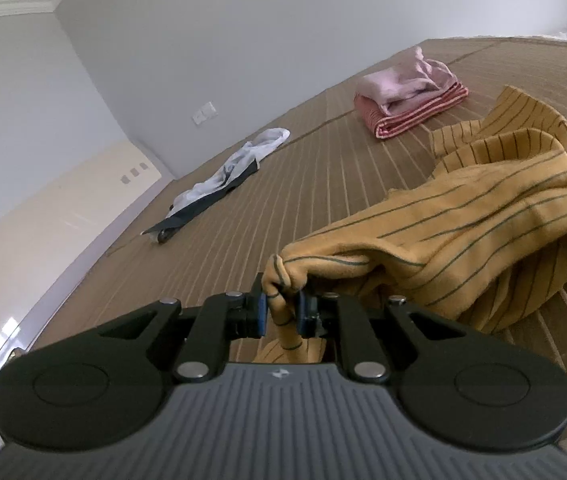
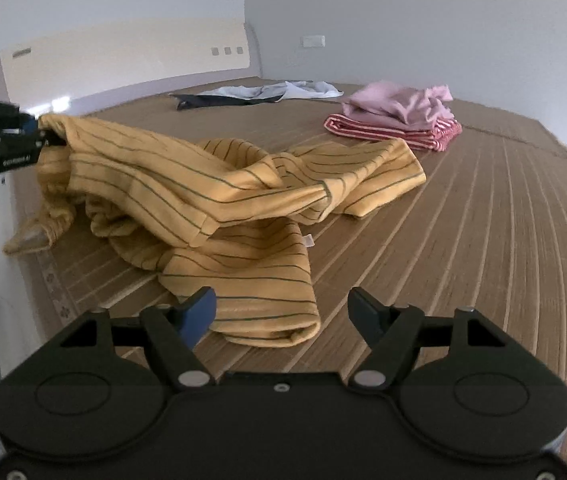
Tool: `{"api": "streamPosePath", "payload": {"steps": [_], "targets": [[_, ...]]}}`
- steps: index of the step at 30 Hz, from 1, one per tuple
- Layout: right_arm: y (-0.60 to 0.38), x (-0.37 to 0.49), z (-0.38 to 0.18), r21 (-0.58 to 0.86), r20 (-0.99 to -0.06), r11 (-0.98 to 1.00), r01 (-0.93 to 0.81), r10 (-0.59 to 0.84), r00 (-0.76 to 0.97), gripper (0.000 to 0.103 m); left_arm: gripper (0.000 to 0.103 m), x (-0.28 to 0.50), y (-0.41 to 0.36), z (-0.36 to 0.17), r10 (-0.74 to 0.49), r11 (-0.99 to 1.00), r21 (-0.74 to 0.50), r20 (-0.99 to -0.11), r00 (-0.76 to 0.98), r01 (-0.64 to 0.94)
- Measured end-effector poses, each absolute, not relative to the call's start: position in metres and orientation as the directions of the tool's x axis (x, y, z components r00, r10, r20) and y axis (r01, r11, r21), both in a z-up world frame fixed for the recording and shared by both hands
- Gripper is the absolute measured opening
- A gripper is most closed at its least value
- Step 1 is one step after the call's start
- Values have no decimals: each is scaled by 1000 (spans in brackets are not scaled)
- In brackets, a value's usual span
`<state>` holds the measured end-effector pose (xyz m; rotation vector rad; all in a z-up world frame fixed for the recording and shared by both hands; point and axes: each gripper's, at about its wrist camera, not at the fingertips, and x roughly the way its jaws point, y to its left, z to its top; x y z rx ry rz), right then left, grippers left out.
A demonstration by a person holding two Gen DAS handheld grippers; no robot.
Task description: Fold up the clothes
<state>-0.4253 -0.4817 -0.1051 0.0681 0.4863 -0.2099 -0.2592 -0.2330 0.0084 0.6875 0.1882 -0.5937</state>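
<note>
A mustard-yellow garment with thin dark stripes (image 1: 483, 216) (image 2: 219, 188) lies crumpled on the bed. My left gripper (image 1: 281, 314) is shut on a bunched corner of it, lifting that end; the same gripper (image 2: 45, 138) shows at the far left of the right wrist view, holding the cloth up. My right gripper (image 2: 281, 312) stands open just above the garment's near folded edge, with nothing between its fingers.
A brown ribbed mat (image 2: 483, 240) covers the bed. A folded pink garment on a red-striped one (image 1: 407, 96) (image 2: 399, 120) sits farther back. A white and dark garment (image 1: 219, 176) (image 2: 259, 94) lies near the cream headboard (image 2: 123, 52). The bed edge (image 2: 7, 240) is at left.
</note>
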Motion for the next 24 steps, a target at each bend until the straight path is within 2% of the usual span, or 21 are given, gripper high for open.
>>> {"api": "streamPosePath", "payload": {"steps": [9, 21, 24], "targets": [[-467, -420, -104, -5, -416, 986, 164, -151, 897, 79, 17, -259, -232, 6, -454, 615, 537, -358, 816, 578], [-465, -415, -101, 11, -415, 986, 165, -146, 898, 80, 17, -259, -229, 3, -457, 620, 521, -368, 810, 587], [-460, -416, -100, 2, -381, 992, 128, -117, 917, 82, 17, -260, -229, 3, -456, 618, 524, -369, 810, 587]]}}
